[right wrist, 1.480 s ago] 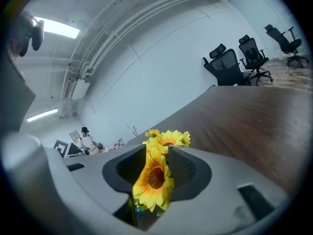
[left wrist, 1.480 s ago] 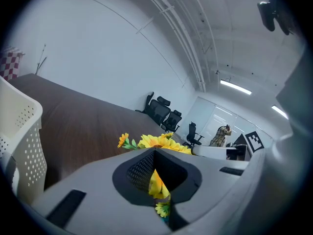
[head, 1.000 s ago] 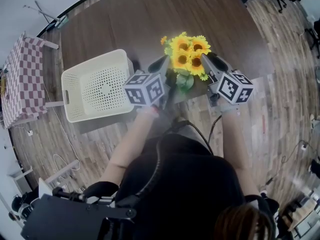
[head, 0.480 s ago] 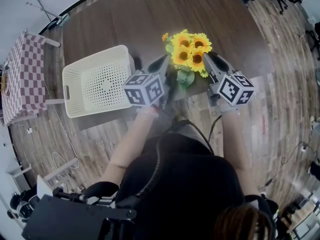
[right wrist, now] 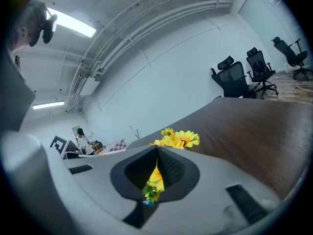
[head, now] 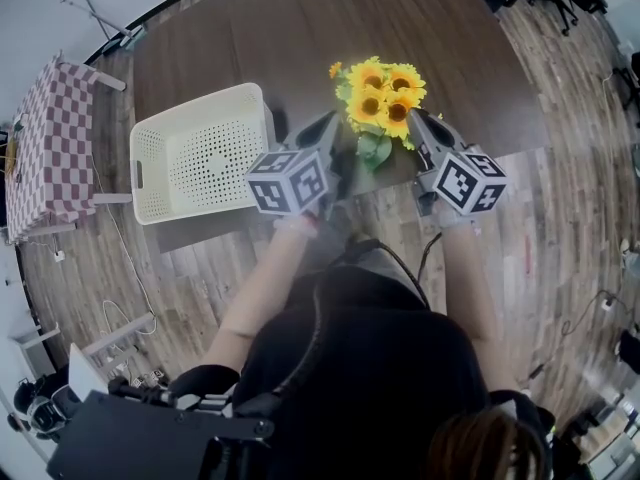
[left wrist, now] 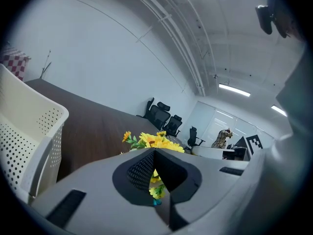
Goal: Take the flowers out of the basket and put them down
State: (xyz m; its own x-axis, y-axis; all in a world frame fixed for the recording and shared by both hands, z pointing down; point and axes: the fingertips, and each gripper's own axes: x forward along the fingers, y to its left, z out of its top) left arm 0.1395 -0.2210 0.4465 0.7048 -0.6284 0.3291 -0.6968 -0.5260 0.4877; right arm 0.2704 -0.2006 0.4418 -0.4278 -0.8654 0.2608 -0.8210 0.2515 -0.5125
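Yellow flowers [head: 381,96], a tight bunch of sunflower-like heads with brownish centres and green leaves beneath, sit on the dark wooden table [head: 300,28] just above the middle of the head view. They are outside the white perforated basket [head: 205,158], which stands to their left. The left gripper [head: 333,120] and the right gripper [head: 413,118] flank the bunch, tips near it. Both pairs of jaws are closed on nothing; the right gripper's have just been closing, and the flowers lie beyond them.
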